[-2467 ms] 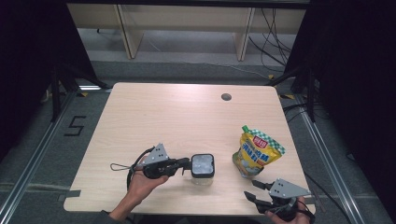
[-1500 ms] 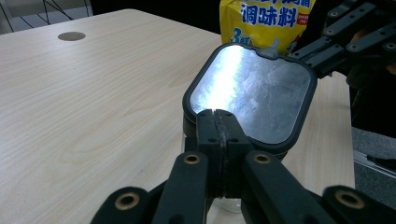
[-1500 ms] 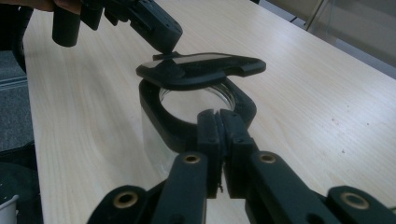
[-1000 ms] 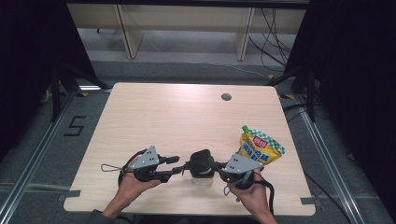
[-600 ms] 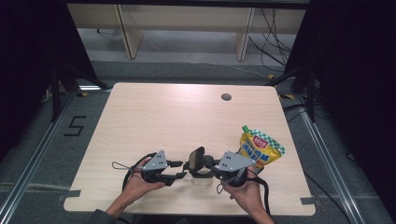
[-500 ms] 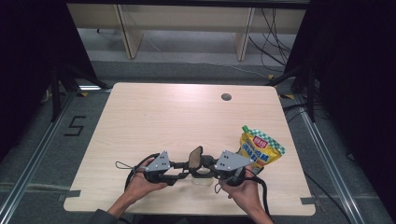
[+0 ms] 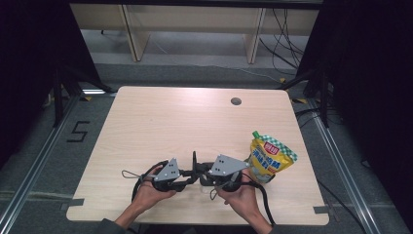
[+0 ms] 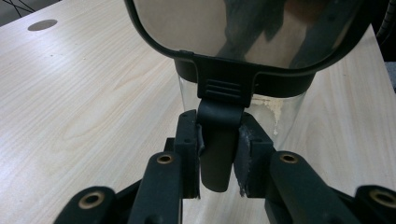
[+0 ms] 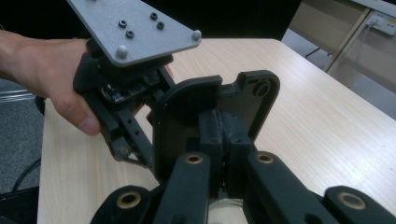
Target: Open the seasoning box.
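Near the tabletop's front edge, my left gripper, its jaws just closing, pinches the hinged tab of the clear container's raised lid, while my right gripper clamps the lid's opposite edge, steadying it upright. A yellow pouch stands beside.

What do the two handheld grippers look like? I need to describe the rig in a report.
Both the left gripper and the right gripper are black, each topped by a grey three-cornered plate studded with small screws. Their jaws are black linkage bars with brass-coloured pivot pins. A black cable trails from each. The forearms are bare.
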